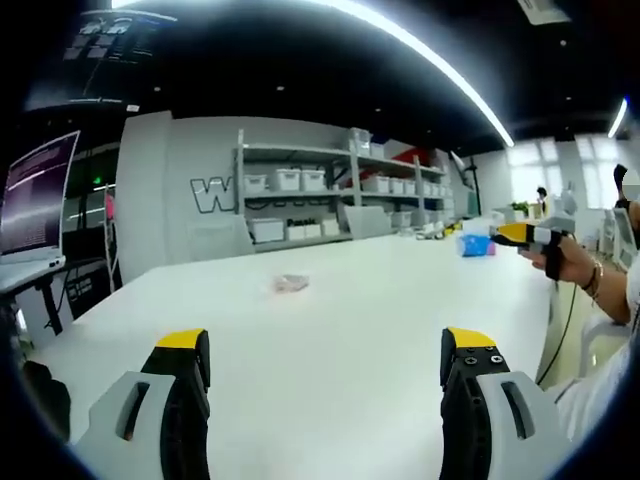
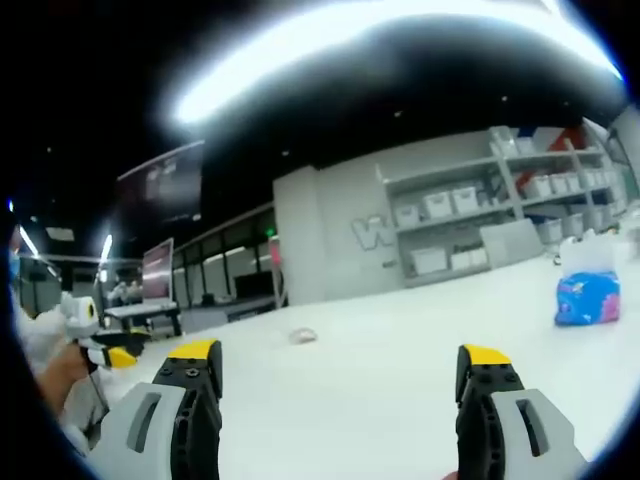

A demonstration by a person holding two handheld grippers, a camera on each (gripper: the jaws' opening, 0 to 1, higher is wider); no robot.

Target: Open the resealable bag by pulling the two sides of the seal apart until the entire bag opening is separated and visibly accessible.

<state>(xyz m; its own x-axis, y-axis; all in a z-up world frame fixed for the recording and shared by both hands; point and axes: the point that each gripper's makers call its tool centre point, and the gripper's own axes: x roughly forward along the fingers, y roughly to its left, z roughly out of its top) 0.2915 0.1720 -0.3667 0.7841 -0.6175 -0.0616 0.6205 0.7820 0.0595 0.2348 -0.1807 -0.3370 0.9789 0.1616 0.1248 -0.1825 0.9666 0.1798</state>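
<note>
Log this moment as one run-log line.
stage: before contact | left gripper: open, above table | right gripper: open, holding nothing | bag: flat on table, untouched

The table (image 1: 380, 300) was plain white. The left gripper (image 1: 325, 365) and the right gripper (image 2: 340, 385) had black jaws with yellow tips and grey bodies. The small resealable bag (image 1: 291, 284) looked pale pink. A blue package (image 2: 588, 297) carried pink markings. The shelving (image 1: 330, 190) was grey with white bins.

Left claw (image 1: 325, 365), right claw (image 2: 340, 380): jaws apart, seemingly empty.
</note>
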